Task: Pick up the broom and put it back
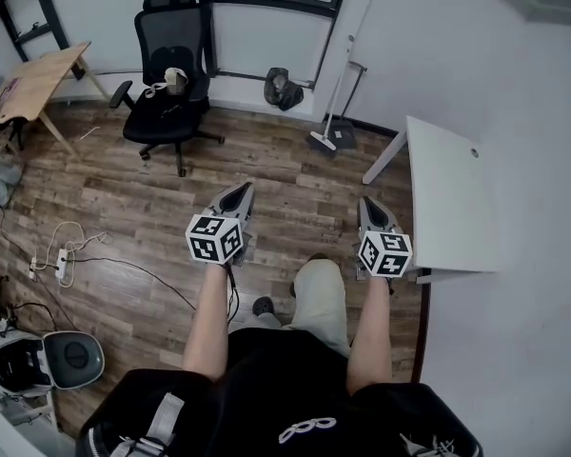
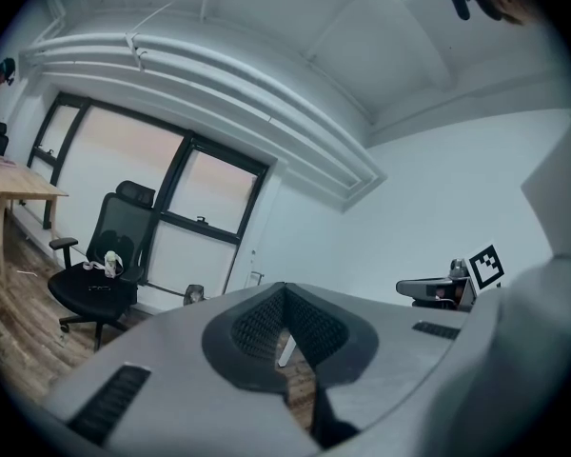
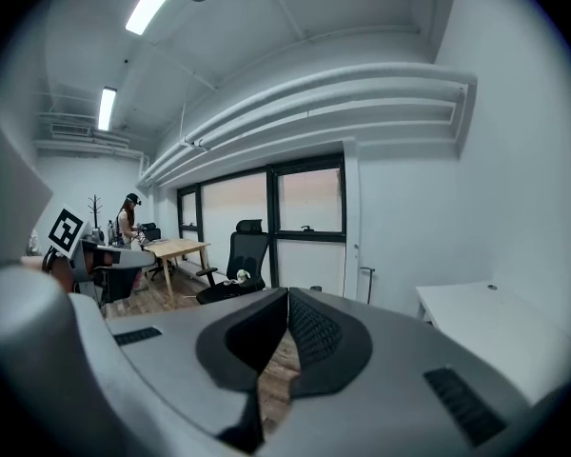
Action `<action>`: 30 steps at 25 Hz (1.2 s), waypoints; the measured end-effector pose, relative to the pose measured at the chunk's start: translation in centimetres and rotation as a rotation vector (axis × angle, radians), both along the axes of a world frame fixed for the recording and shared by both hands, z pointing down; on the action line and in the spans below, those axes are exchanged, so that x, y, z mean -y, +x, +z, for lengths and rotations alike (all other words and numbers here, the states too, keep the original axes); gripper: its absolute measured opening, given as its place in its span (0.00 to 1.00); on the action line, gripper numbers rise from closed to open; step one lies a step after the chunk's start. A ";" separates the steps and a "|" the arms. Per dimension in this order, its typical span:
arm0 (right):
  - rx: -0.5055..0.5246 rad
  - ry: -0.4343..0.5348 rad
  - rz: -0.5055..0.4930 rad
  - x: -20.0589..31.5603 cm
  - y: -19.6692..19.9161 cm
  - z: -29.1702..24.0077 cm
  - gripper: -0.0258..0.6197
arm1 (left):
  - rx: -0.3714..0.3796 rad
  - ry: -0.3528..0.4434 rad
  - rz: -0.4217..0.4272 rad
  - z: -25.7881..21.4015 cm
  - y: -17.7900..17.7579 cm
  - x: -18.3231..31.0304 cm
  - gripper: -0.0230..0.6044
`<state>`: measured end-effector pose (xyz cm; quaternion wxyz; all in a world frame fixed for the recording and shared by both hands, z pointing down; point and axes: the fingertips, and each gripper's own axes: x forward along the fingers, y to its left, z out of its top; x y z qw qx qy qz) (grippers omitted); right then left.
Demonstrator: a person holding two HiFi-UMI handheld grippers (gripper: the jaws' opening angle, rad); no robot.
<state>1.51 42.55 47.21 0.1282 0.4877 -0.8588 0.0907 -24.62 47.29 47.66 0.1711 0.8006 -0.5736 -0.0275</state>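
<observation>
The broom (image 1: 335, 103) leans against the far white wall, its brush head on the floor beside a dustpan (image 1: 343, 136). In the head view my left gripper (image 1: 238, 194) and right gripper (image 1: 370, 206) are held side by side at waist height, both aimed toward that wall and well short of the broom. The left gripper (image 2: 285, 289) has its jaws closed tip to tip with nothing between them. The right gripper (image 3: 287, 293) is likewise shut and empty. A thin upright handle (image 3: 367, 274) shows by the wall in the right gripper view, and faintly in the left gripper view (image 2: 255, 276).
A white table (image 1: 452, 193) stands close on the right. A black office chair (image 1: 167, 84) and a wooden desk (image 1: 38, 79) are at the back left, with a dark bag (image 1: 284, 89) by the window. Cables with a power strip (image 1: 62, 260) lie on the left floor. A person (image 3: 128, 219) stands far off.
</observation>
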 end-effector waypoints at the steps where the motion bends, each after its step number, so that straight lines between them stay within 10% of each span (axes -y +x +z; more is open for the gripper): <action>1: 0.000 0.000 0.001 0.2 0.0 0.0 0.08 | 0.000 0.001 0.000 0.0 0.0 0.1 0.07; 30: 0.035 -0.055 -0.008 20.0 0.3 3.0 0.08 | 0.087 -0.025 0.036 -0.1 1.8 20.4 0.07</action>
